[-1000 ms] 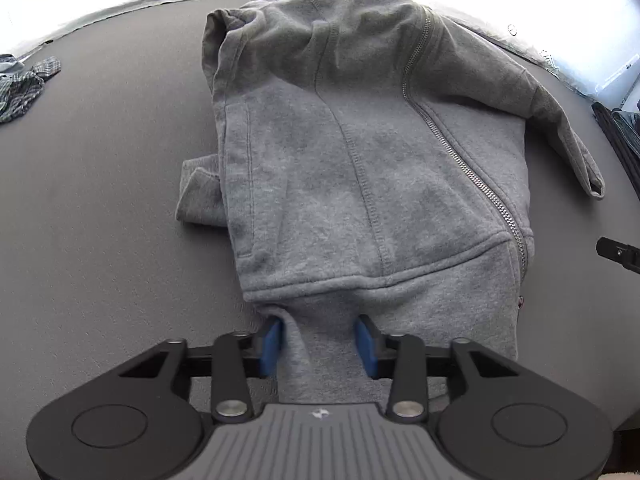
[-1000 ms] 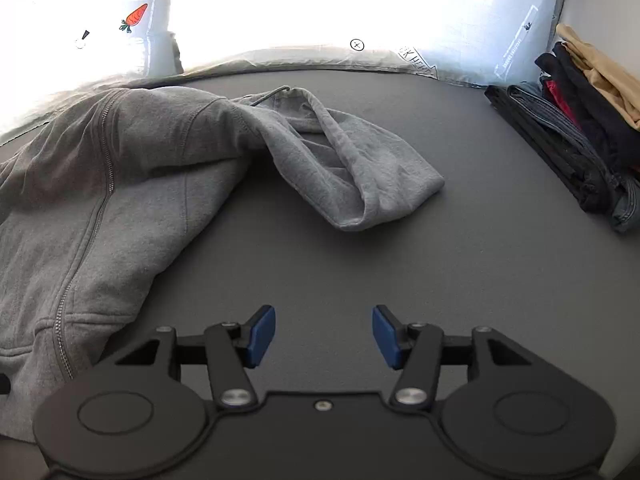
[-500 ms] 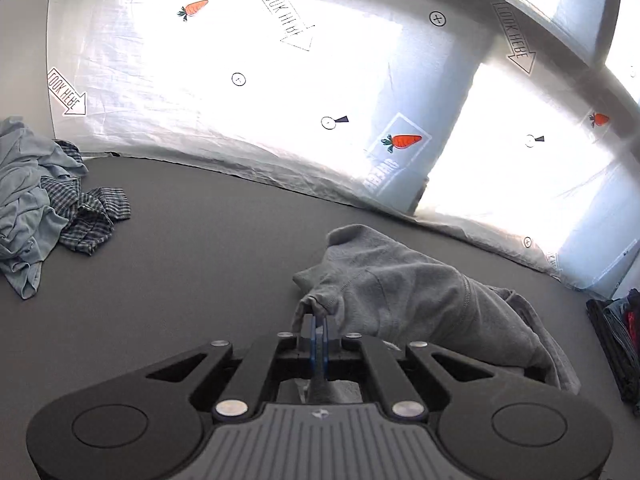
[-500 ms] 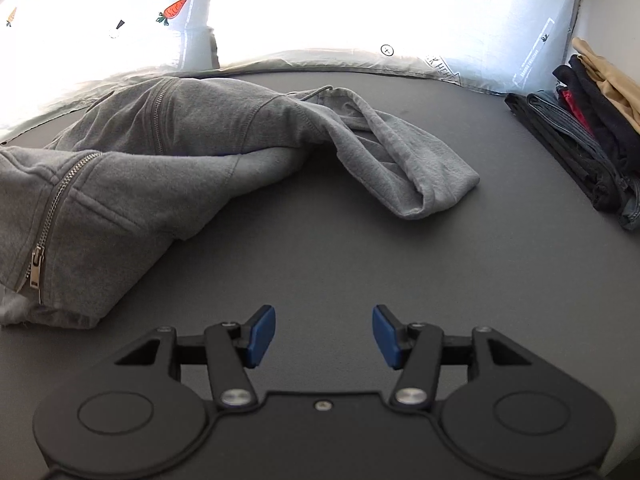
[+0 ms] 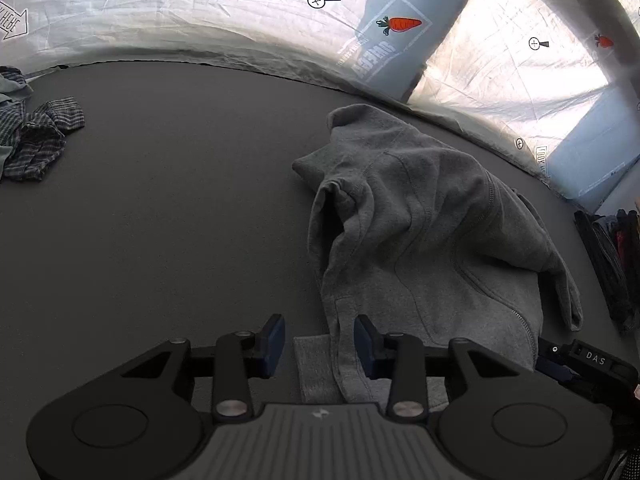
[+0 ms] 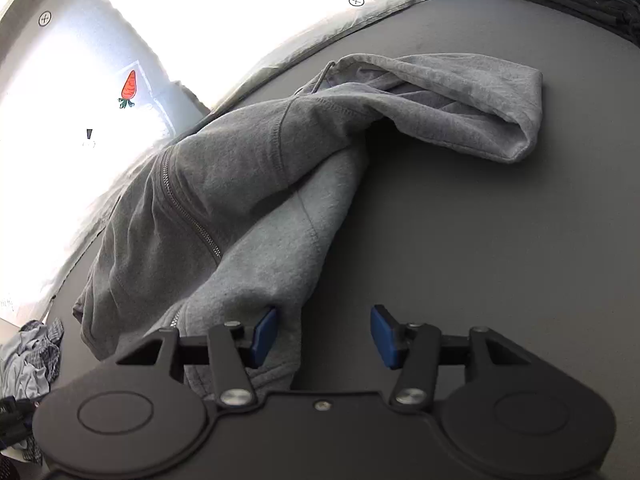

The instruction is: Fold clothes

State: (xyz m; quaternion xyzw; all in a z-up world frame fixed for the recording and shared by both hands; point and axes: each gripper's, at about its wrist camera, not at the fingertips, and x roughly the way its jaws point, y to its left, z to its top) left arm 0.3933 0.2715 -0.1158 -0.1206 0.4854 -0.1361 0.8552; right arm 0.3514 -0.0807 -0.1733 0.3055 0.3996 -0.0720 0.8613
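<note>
Loose plaid clothes point(image 5: 38, 136) lie crumpled at the far left of my dark worktop point(image 5: 160, 220), and a stack of dark folded garments point(image 5: 612, 264) sits at the right edge. Nothing stands between me and the grey zip hoodie point(image 5: 420, 232), heaped on the worktop's right half with its hood point(image 6: 460, 100) flopped out to the right. My left gripper point(image 5: 320, 340) is opening its jaws; a fold of the hoodie's hem runs between them, but the pads no longer press it. My right gripper point(image 6: 324, 336) stands with jaws apart, clamping nothing, its left pad point(image 6: 264, 334) just against the hoodie's near edge.
</note>
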